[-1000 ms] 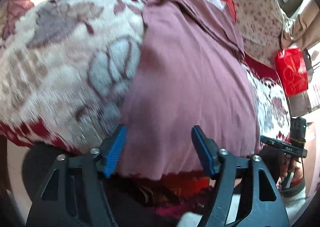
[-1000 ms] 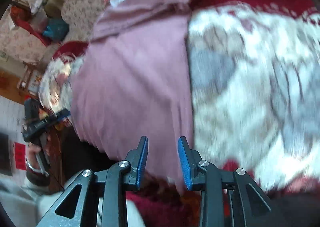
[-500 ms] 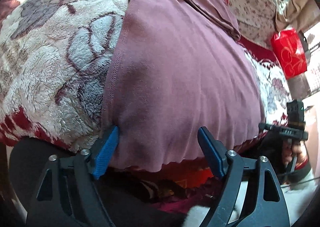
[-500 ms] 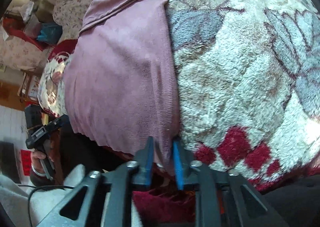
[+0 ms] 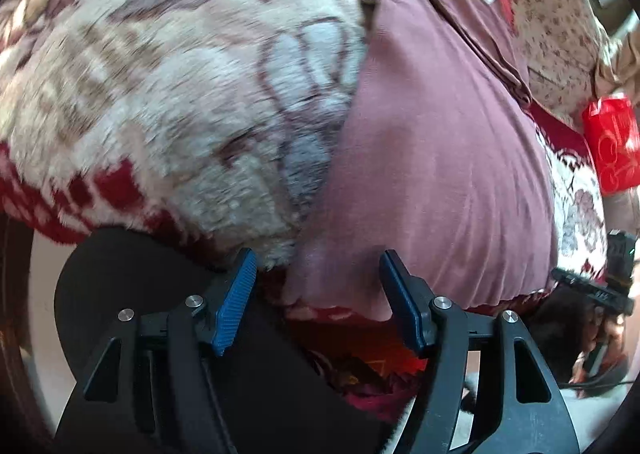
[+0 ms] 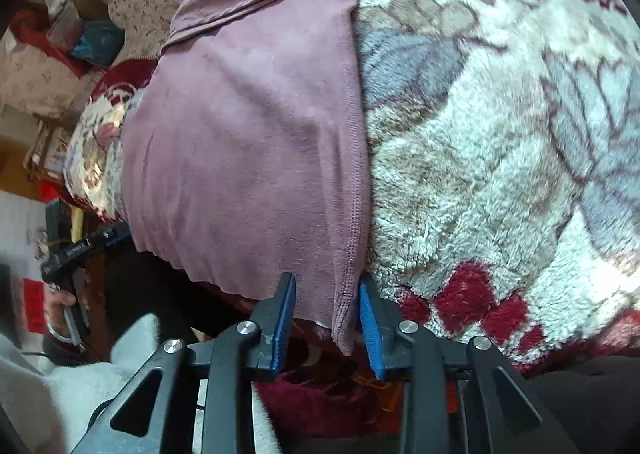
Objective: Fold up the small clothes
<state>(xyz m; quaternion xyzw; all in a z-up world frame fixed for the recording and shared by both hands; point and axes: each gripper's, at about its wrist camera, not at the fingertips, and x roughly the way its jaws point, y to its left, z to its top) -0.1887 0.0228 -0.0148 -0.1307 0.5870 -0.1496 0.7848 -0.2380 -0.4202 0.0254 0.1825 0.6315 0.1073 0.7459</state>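
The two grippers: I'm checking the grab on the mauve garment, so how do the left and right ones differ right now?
The left gripper has its jaws wide apart; the right gripper has a narrower gap. The left straddles the mauve garment at its near left corner; the right brackets its stitched right edge. Neither is clamped shut.

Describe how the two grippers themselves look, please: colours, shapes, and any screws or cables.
The left gripper and right gripper look alike: black plastic frames with triangular cut-outs, round silver screws at the pivots, and jaws lined with blue ribbed pads. A thin dark cable trails near the hand holding the other gripper. White fluffy fabric, perhaps a sleeve, shows beside it.
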